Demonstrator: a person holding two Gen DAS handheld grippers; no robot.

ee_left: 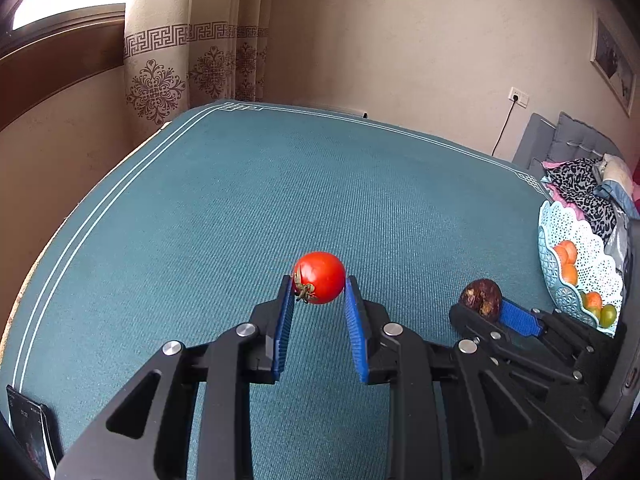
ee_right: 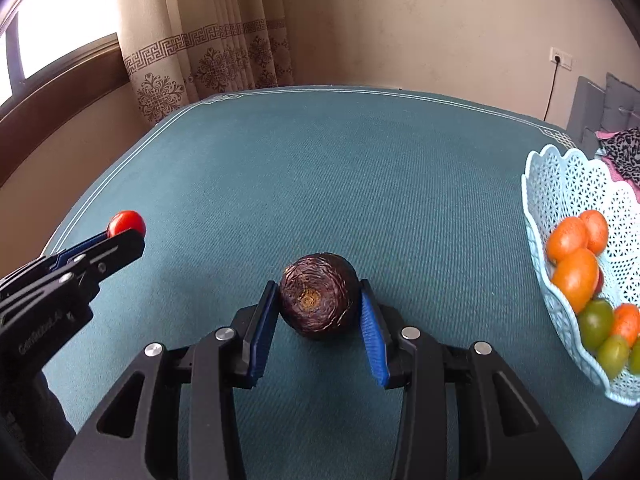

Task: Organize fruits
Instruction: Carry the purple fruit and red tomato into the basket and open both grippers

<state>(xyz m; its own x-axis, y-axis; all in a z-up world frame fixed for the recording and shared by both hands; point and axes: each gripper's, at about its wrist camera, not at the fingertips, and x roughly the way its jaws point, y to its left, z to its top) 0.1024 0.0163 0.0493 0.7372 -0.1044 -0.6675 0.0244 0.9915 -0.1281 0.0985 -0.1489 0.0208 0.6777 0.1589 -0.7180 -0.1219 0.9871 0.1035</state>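
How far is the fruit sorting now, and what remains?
Done: several orange and green fruits lie in the basket. In hand: the left claw grips the tomato, and the right claw grips the dark wrinkled fruit. Left: both still need to go into the basket.

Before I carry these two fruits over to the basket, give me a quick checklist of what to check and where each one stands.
1. Left gripper clamped on the tomato: ok, a pad on each side.
2. Right gripper clamped on the dark brown fruit: ok, both pads touch it.
3. Fruits lifted off the table: cannot tell.
4. Basket within view on the right: ok.
5. Room in the basket: ok, oranges and green fruits fill only its near part.
6. Path over the table to the basket: ok, nothing in between.
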